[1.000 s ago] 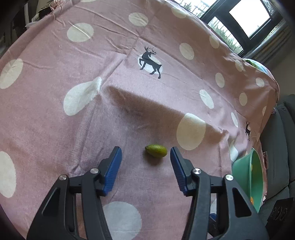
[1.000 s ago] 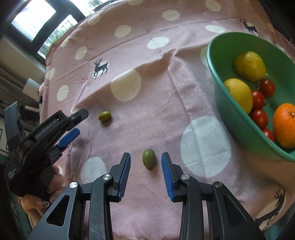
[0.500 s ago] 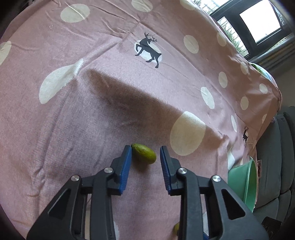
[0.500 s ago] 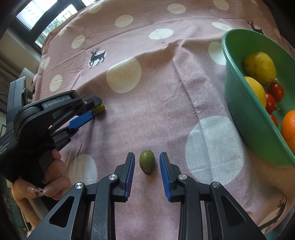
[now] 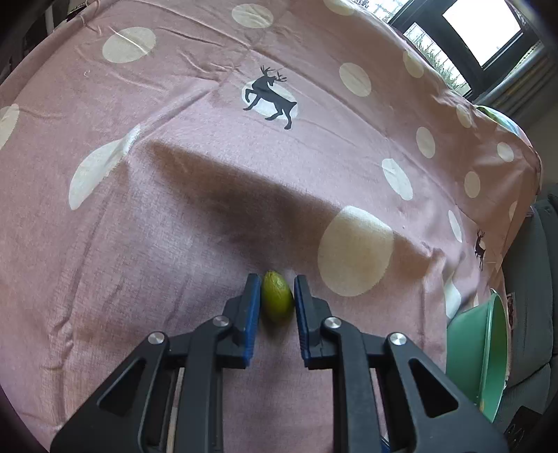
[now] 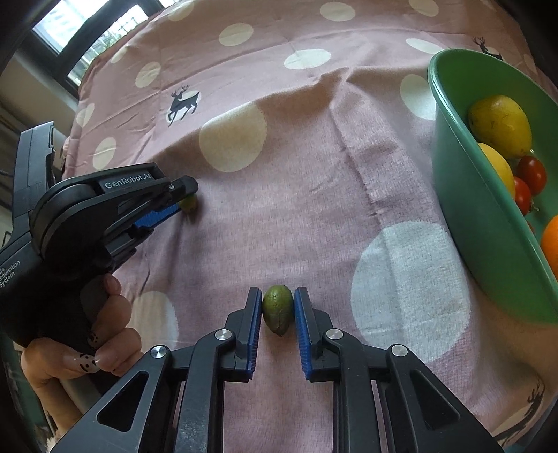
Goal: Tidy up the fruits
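Left gripper (image 5: 277, 296) clamping down on a small yellow-green fruit (image 5: 276, 297), blue pads pressing both sides, fruit sitting on the pink dotted tablecloth (image 5: 174, 244). Right gripper (image 6: 278, 308) doing the same on a darker green fruit (image 6: 277, 309), pads pinching it from both sides, pointed end facing the camera, also lying on the cloth. Both sets of jaws standing narrow, each closed on its own fruit.

From the right wrist view: left gripper showing side-on at the left, a hand (image 6: 80, 348) with painted nails wrapping its handle, its fruit poking out past the fingertips. The two fruits lying well apart on the cloth.

Green bowl (image 6: 464, 209) sitting on the cloth to the right of the right gripper, holding two yellow fruits (image 6: 500, 125), a few cherry tomatoes (image 6: 532, 174) and an orange (image 6: 551, 240) at the frame edge. Same bowl peeking in at the lower right of the left wrist view. Window (image 5: 481, 31) glowing beyond the far edge of the table.
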Demonstrator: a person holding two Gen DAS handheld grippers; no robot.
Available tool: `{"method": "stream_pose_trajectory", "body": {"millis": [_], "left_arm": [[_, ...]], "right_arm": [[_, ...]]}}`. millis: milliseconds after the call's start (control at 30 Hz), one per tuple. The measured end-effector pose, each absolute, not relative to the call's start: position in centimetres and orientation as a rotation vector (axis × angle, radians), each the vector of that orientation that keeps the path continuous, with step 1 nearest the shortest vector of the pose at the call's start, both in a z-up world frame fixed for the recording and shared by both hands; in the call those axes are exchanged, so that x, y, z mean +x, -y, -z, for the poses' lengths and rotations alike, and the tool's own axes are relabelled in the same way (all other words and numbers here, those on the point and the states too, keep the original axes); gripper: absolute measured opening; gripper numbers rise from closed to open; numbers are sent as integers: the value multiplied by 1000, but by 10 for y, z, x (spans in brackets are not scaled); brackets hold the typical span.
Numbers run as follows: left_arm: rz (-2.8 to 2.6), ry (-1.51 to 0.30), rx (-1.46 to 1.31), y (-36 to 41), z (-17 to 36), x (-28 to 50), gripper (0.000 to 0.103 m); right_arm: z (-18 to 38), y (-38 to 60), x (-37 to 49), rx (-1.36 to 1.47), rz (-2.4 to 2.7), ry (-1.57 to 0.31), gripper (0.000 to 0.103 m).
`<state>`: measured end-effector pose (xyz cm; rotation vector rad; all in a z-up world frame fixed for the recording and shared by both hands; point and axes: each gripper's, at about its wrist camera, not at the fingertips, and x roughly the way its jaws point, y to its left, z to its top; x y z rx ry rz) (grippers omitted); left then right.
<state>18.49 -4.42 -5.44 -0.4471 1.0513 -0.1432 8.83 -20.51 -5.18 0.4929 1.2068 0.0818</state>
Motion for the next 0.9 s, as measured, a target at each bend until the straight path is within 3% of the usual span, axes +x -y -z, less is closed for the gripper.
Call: {"method": "stream_pose_trajectory", "body": {"millis": [900], "left_arm": [[261, -843, -361, 62, -15, 112, 19]], "right_arm": [[13, 256, 59, 704, -72, -961, 21]]}}
